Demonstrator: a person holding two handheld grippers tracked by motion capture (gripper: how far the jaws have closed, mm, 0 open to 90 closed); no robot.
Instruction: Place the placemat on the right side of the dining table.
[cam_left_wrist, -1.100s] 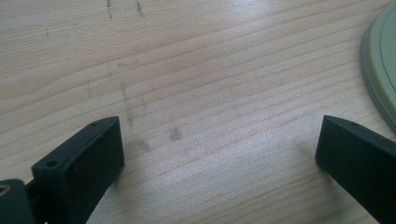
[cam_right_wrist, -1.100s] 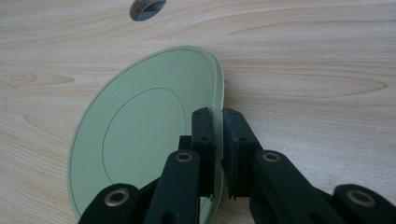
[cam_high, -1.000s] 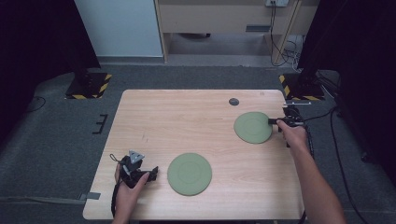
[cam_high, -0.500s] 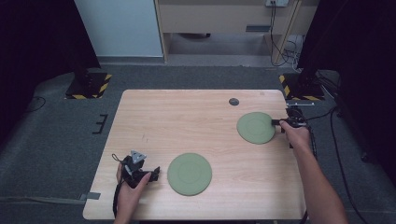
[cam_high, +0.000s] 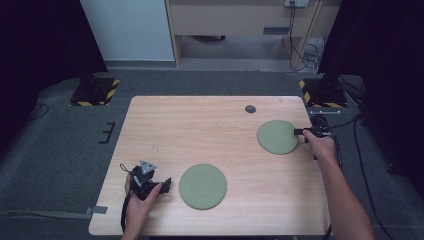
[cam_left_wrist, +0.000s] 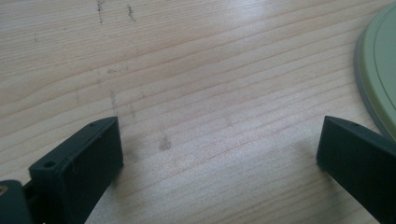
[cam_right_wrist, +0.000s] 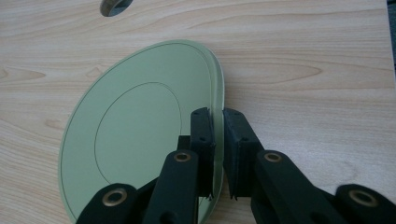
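Observation:
Two round green plates lie on the wooden table (cam_high: 200, 130). My right gripper (cam_high: 301, 132) is shut on the right rim of the far plate (cam_high: 276, 136). In the right gripper view the rim of this plate (cam_right_wrist: 140, 140) is pinched between both jaws of the right gripper (cam_right_wrist: 217, 114). The near plate (cam_high: 202, 186) rests flat at the front. My left gripper (cam_high: 165, 185) sits just left of it, jaws wide open. In the left gripper view bare wood lies between the jaws of the left gripper (cam_left_wrist: 219, 135), and the near plate's edge (cam_left_wrist: 380, 70) shows at the right.
A dark round cable hole (cam_high: 250, 108) sits in the table near the far edge, also seen as the hole (cam_right_wrist: 114, 5) beyond the held plate. Grey carpet surrounds the table, with yellow-and-black stand bases (cam_high: 95, 92) on the floor at both far corners.
The far plate and my right gripper have shifted slightly to the right. The left gripper has stayed in place.

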